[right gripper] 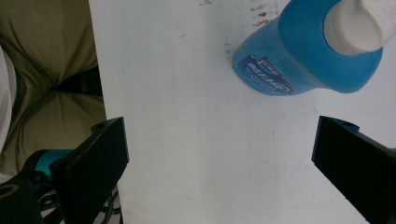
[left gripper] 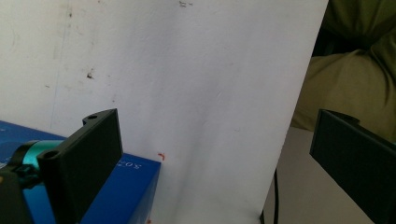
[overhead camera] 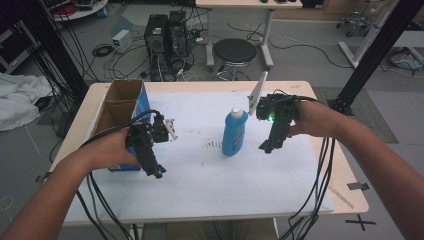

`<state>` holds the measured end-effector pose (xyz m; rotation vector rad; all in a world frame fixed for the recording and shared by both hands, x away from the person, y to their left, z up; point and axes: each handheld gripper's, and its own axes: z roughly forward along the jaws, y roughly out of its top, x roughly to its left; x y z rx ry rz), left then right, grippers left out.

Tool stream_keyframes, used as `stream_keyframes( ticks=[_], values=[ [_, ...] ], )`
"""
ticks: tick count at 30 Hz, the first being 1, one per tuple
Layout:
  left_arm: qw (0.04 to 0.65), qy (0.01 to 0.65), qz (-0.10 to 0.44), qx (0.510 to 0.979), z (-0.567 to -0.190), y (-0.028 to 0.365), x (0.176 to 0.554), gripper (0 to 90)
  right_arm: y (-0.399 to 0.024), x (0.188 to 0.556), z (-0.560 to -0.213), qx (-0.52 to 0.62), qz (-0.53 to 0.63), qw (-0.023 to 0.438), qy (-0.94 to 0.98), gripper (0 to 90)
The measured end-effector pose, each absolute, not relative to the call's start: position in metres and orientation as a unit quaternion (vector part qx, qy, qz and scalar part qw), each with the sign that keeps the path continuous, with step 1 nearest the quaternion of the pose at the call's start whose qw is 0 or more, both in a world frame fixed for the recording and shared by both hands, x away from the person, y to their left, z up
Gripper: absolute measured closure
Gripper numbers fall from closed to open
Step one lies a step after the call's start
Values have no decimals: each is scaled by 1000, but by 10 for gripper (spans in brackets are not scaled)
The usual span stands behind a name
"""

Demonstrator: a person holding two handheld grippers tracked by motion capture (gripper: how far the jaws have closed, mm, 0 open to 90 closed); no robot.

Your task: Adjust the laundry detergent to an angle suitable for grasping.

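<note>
A blue bottle (overhead camera: 233, 132) with a white cap stands upright near the middle of the white sheet (overhead camera: 200, 175). My right gripper (overhead camera: 266, 146) hangs just right of it, pointed down and toward the person, jaws open and empty. In the right gripper view the blue bottle (right gripper: 303, 58) lies at the upper right, beyond the jaws. My left gripper (overhead camera: 155, 172) is over the sheet's left part, beside a blue cardboard box (overhead camera: 122, 110), and it too is open with nothing in it. The left gripper view shows a corner of the blue box (left gripper: 126, 186) by the left jaw.
The box's top stands open, showing brown cardboard inside. The wooden table (overhead camera: 345, 175) shows past the sheet's right edge. Cables trail from both grippers over the front edge. Behind the table are a black stool (overhead camera: 234, 52) and computer towers (overhead camera: 165, 37).
</note>
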<state>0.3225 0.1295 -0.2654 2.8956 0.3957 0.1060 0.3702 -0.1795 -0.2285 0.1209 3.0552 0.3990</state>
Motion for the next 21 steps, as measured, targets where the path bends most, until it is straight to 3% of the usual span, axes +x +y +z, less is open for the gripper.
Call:
stream_keyframes(
  ticks=[21],
  values=[
    [134, 148, 65, 978, -266, 129, 334, 24, -183, 374, -229, 38, 132, 29, 990, 28]
  ],
)
